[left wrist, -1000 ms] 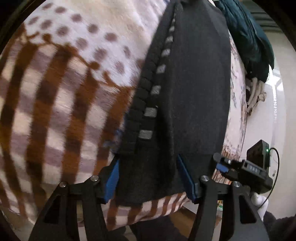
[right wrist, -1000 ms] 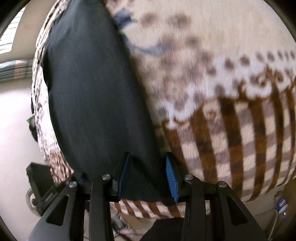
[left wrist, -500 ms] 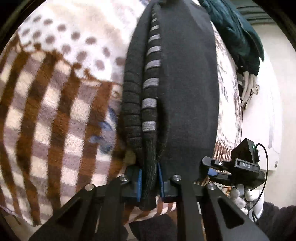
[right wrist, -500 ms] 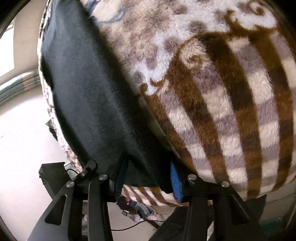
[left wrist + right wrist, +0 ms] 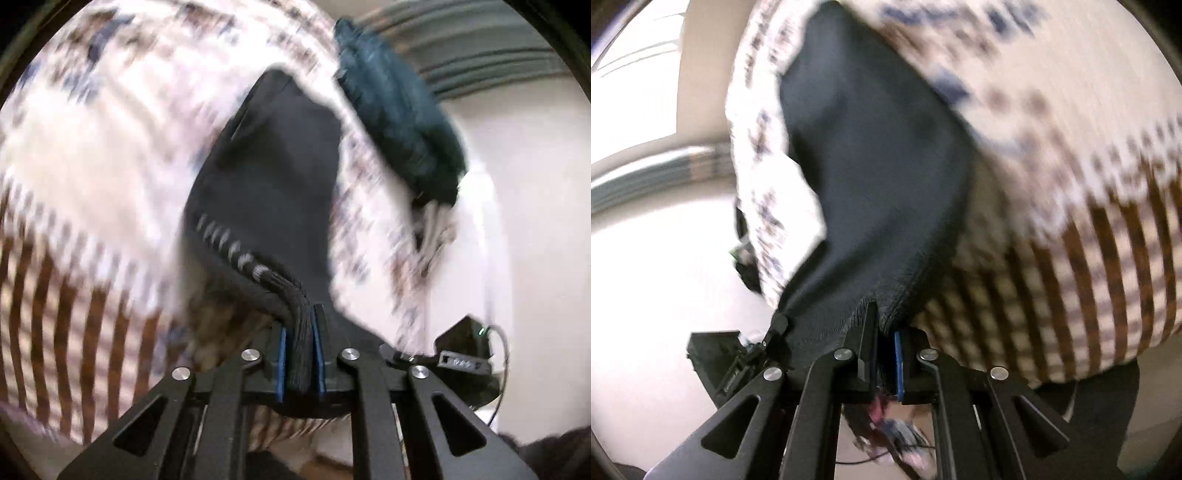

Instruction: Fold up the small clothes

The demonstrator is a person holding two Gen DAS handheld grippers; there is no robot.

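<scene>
A small black garment with a ribbed, grey-striped waistband lies on a patterned fleece blanket. My left gripper is shut on the bunched waistband at the garment's near left corner and holds it lifted off the blanket. In the right wrist view the same black garment stretches away from me. My right gripper is shut on its near right corner, also raised. The far end of the garment still rests on the blanket.
A dark teal garment is heaped at the blanket's far right edge, with pale cloth below it. The other gripper shows at lower right of the left view. White floor lies beyond the blanket's left edge.
Both grippers have closed on the garment's near corners and lifted them off the blanket. The views are now motion-blurred and tilted as the cloth rises.
</scene>
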